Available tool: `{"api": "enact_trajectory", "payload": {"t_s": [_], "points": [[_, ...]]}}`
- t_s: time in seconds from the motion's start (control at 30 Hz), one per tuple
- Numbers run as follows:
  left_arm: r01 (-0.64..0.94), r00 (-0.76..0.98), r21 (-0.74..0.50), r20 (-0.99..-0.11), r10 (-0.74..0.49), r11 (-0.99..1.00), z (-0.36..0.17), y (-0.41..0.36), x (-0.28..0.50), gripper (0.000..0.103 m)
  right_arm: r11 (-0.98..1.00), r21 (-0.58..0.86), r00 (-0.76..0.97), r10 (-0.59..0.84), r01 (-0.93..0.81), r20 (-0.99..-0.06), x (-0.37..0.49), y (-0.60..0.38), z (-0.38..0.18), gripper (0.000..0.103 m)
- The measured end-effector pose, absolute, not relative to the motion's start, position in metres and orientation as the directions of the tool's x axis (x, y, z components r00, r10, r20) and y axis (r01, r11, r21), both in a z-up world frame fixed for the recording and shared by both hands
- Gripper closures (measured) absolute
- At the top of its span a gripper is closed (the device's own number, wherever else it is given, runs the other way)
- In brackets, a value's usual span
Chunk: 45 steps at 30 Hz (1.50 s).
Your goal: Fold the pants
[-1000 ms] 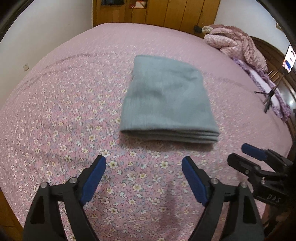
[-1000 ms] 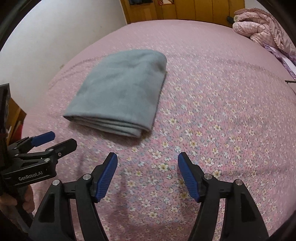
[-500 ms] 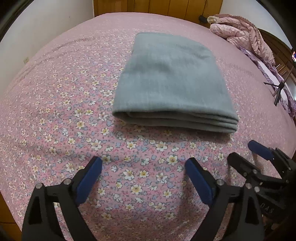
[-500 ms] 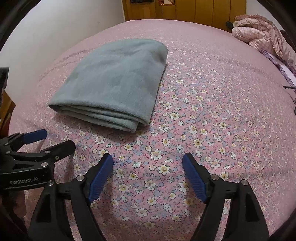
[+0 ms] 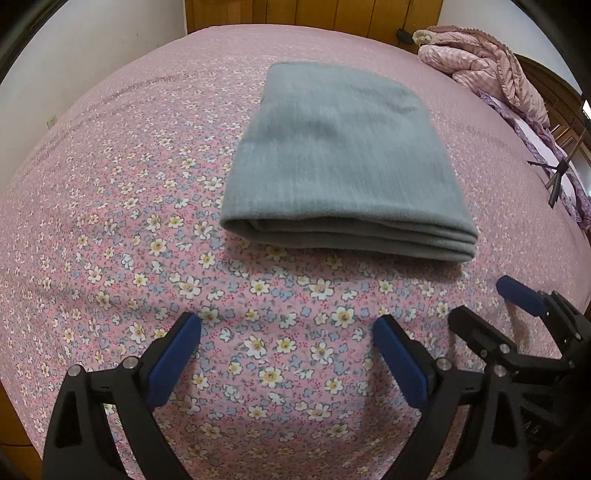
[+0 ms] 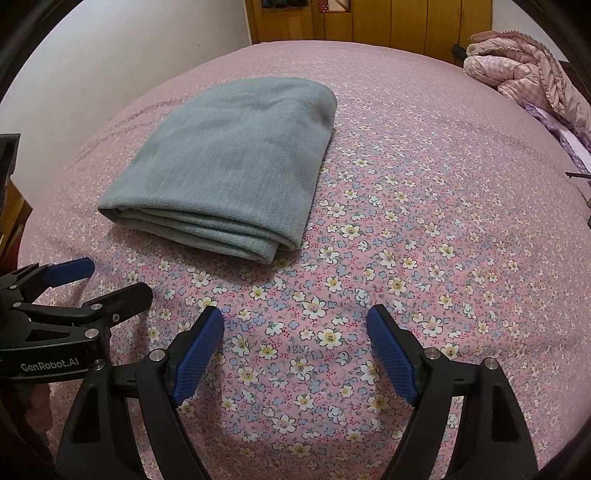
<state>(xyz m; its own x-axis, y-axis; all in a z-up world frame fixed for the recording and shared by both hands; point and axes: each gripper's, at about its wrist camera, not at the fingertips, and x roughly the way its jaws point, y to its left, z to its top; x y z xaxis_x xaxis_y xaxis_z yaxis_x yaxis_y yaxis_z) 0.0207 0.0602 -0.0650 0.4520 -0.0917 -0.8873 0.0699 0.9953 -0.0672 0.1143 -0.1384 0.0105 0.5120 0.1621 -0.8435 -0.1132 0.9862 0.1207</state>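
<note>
Four or so stacked layers show along the pants' point(image 5: 340, 162) near folded edge, lying mid-bed point(image 5: 110, 184), long axis running away from me. My left gripper point(image 5: 288, 354) faces it squarely, nearer; right gripper point(image 6: 295, 343) sits beside. Both spread, empty.

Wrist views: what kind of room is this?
Most likely a home bedroom. A bed with a pink floral bedspread fills both views, a bunched pink quilt sits at its far side, and wooden panelling stands beyond. Folded grey pants lie on the bed.
</note>
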Motion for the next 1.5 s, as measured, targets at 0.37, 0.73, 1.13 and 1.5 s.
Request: {"api": "enact_trajectory", "payload": {"t_s": [0.37, 0.73, 1.13, 1.5], "points": [[0.067, 0.459, -0.062, -0.885, -0.086, 0.996, -0.0674, 0.0547, 0.0152, 0.005, 0.986, 0.123, 0.512, 0.163, -0.112, -0.843, 0.1151, -0.1389, 0.0108, 0.020], [0.066, 0.458, -0.062, -0.885, -0.086, 0.996, -0.0680, 0.0547, 0.0143, 0.005, 0.987, 0.118, 0.513, 0.160, -0.113, -0.844, 0.1155, -0.1380, 0.0097, 0.019], [0.065, 0.457, -0.061, -0.885, -0.085, 0.996, -0.0679, 0.0550, 0.0144, 0.005, 0.986, 0.119, 0.514, 0.161, -0.114, -0.843, 0.1162, -0.1381, 0.0091, 0.019], [0.065, 0.458, -0.061, -0.885, -0.084, 0.996, -0.0682, 0.0554, 0.0143, 0.005, 0.986, 0.119, 0.513, 0.160, -0.114, -0.843, 0.1162, -0.1382, 0.0088, 0.019]]}}
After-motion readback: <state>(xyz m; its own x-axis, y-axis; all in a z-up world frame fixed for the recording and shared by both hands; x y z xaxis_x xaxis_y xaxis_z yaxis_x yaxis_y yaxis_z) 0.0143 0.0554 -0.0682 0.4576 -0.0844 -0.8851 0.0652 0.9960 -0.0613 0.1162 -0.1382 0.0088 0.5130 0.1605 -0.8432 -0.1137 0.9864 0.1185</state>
